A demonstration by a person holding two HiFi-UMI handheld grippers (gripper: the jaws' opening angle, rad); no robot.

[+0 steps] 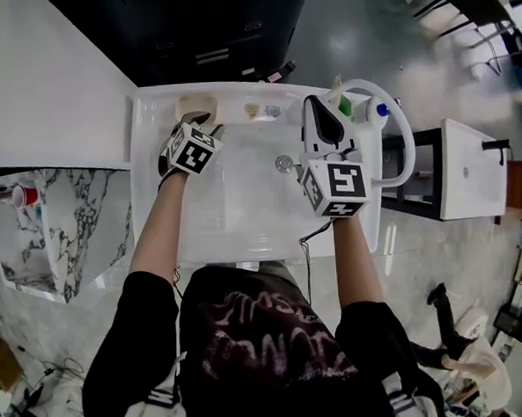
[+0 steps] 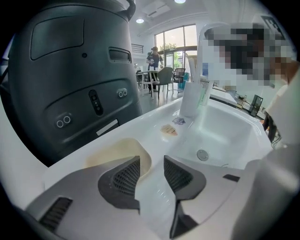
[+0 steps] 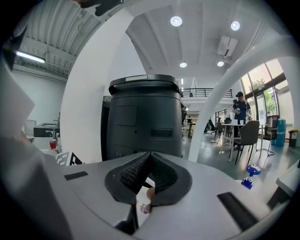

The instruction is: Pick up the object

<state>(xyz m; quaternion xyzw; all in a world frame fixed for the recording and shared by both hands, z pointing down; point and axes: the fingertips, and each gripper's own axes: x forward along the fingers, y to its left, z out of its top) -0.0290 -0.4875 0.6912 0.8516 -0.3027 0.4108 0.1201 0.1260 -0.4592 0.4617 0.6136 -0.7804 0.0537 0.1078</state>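
Observation:
My left gripper (image 2: 151, 161) is open over the back left corner of a white sink (image 2: 220, 126), with nothing between its fingers. Just beyond its left finger lies a shallow beige hollow (image 2: 112, 152) in the sink's ledge; I cannot tell whether anything lies in it. In the head view that gripper (image 1: 204, 121) points at the same beige spot (image 1: 195, 104). My right gripper (image 3: 149, 157) is shut with nothing in it and is raised by the white arched faucet (image 1: 400, 124); in the head view its dark fingers (image 1: 323, 120) point away from me.
Two small flat items (image 2: 169, 130) (image 2: 178, 121) lie on the sink's back ledge, next to a white holder (image 2: 191, 96). The drain (image 2: 202, 154) is in the basin. A big black machine (image 2: 70, 70) stands behind the sink. A marble counter with a red cup (image 1: 20, 196) is at left.

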